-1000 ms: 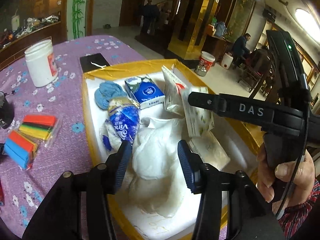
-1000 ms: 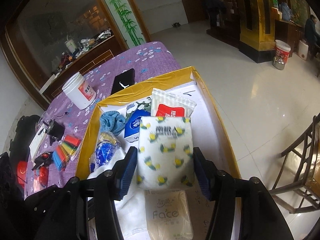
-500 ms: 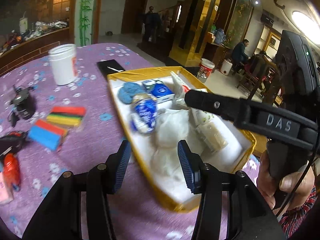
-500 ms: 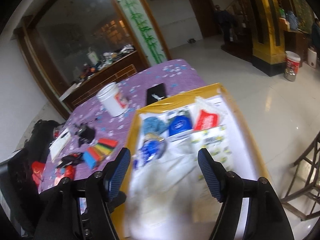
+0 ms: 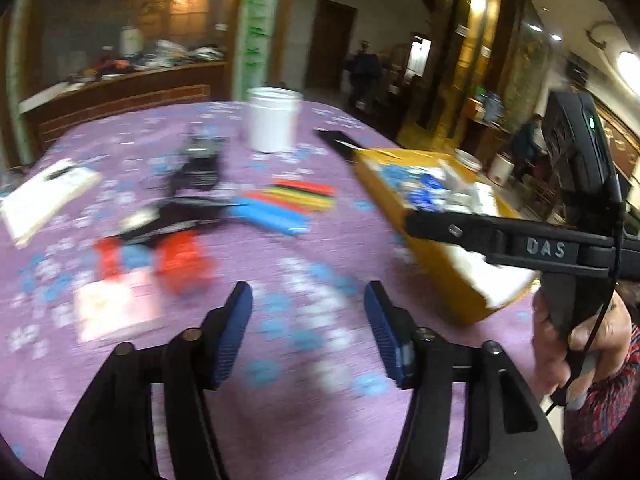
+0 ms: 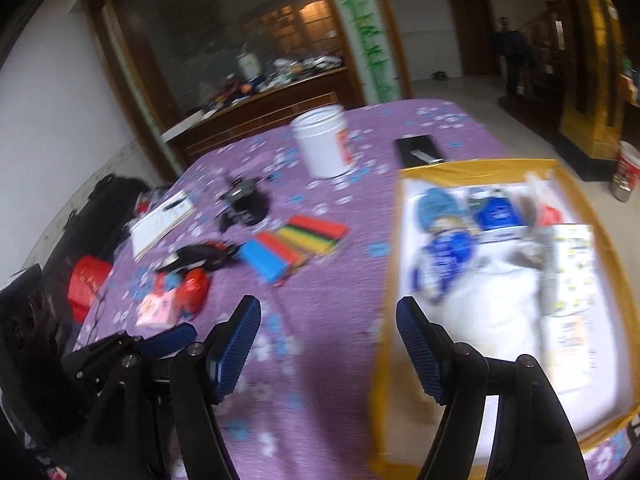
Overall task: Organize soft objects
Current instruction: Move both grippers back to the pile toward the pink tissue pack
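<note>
A yellow box [image 6: 472, 168] with a white lining holds the soft things: a blue towel [image 6: 436, 204], a blue tissue pack [image 6: 496, 216], a blue-and-white bag [image 6: 448, 256], a white cloth [image 6: 492, 304] and a flowered tissue pack [image 6: 572, 264]. My right gripper [image 6: 328, 304] hangs open over the purple cloth, just left of the box's near corner, with nothing between its fingers. Further left, my left gripper [image 5: 307, 292] hovers above bare tablecloth; its jaws are opening and hold nothing. In the left wrist view the box [image 5: 440, 264] lies to the right. Both views are blurred.
On the purple flowered table stand a white jar [image 6: 324, 144], a black phone [image 6: 418, 148], a pack of coloured blocks [image 6: 296, 244], a black gadget [image 6: 244, 204], a notebook [image 6: 160, 224], red items [image 6: 192, 288] and a pink card [image 5: 116, 308]. A person's hand [image 5: 580, 344] holds the right gripper.
Both grippers swung left, away from the box and out over the tablecloth. The right one let go of the flowered tissue pack, now lying in the box. The left jaws widened.
</note>
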{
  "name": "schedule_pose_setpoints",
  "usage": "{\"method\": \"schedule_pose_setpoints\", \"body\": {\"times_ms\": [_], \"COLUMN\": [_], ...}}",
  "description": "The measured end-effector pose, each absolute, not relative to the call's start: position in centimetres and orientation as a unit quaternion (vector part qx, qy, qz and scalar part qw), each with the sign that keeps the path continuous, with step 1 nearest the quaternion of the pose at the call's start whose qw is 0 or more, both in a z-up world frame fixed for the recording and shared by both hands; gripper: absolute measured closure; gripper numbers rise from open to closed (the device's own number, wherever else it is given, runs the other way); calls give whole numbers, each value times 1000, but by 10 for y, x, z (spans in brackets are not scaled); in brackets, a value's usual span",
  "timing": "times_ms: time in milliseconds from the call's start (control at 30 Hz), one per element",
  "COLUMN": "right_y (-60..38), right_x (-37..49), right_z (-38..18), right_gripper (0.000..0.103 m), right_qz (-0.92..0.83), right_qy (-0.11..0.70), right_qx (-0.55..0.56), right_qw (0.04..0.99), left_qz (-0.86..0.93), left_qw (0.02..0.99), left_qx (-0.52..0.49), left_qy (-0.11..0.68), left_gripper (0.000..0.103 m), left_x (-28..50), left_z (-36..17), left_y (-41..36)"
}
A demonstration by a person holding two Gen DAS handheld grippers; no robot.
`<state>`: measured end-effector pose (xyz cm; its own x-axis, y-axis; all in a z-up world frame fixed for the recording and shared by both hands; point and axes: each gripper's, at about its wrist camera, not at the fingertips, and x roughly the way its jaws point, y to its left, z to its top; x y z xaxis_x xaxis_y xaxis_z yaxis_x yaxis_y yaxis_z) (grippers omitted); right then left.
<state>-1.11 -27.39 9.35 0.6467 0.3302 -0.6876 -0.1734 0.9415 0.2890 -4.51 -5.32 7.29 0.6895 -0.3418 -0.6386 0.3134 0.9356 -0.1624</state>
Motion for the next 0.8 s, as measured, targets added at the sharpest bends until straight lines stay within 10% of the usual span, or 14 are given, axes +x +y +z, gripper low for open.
{"method": "schedule_pose_setpoints", "body": {"times_ms": [333,800], "right_y": [-202,-200], "right_x": [1,14], "right_z": [56,16], "right_gripper": [30,30], "right_qz": [210,255], "right_qy": [430,452], "right_qx": [59,104], "right_qw": [876,849], "left_qz": [-75,-135], "left_qw": [913,868], "left_qx": [-118,-150], "left_qy": [384,453], "left_gripper": [33,33], "left_x": [-17,42], "left_z": [52,15], "left_y": [85,88]}}
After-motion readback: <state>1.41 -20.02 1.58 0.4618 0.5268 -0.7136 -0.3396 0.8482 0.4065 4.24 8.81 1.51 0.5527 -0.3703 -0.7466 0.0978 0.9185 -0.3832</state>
